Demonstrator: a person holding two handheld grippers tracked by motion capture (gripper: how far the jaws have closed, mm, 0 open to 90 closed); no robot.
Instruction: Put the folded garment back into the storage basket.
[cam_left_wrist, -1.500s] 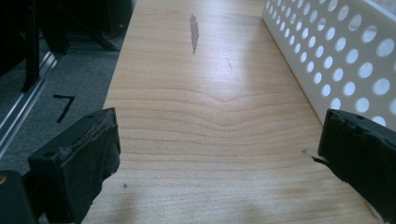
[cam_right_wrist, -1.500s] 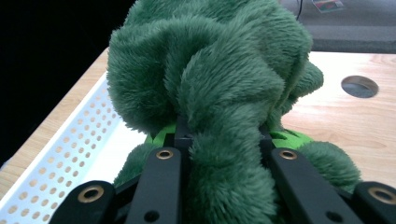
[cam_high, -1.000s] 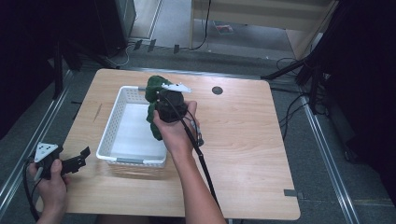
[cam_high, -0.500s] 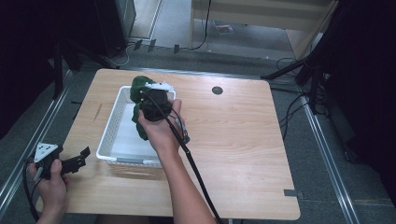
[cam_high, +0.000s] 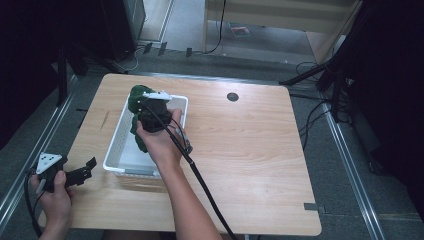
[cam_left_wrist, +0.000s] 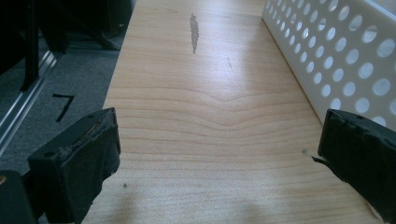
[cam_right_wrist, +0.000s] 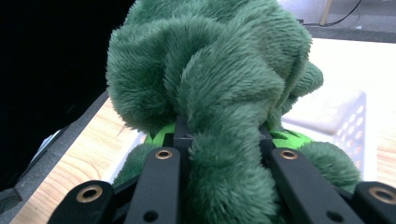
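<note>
— What's on that pale wooden table (cam_high: 260, 165)?

— Biggest thing is the white plastic basket with round holes in its walls (cam_high: 116, 150), sitting toward the left half. There's a small dark round hole in the tabletop (cam_high: 232, 96) off to the basket's right, well apart from it.

— And the fuzzy green plush toy (cam_high: 134, 100)?

— It hangs over the basket's far end, bunched up, with a bright green patch showing underneath in the right gripper view. The right gripper (cam_high: 150, 111) has its jaws squeezed tight on a fold of the plush (cam_right_wrist: 219, 140), fur bulging out between the black arms.

— Anything in the way?

— The basket's far rim sits right beneath the toy, and the gripper's black cable (cam_high: 200, 185) trails back along the forearm across the table.

— The other hand?

— The left gripper (cam_high: 75, 175) rests low at the near left corner, jaws spread wide over bare wood, nothing between them. The basket's perforated wall (cam_left_wrist: 336, 60) runs just beside its right jaw.
</note>
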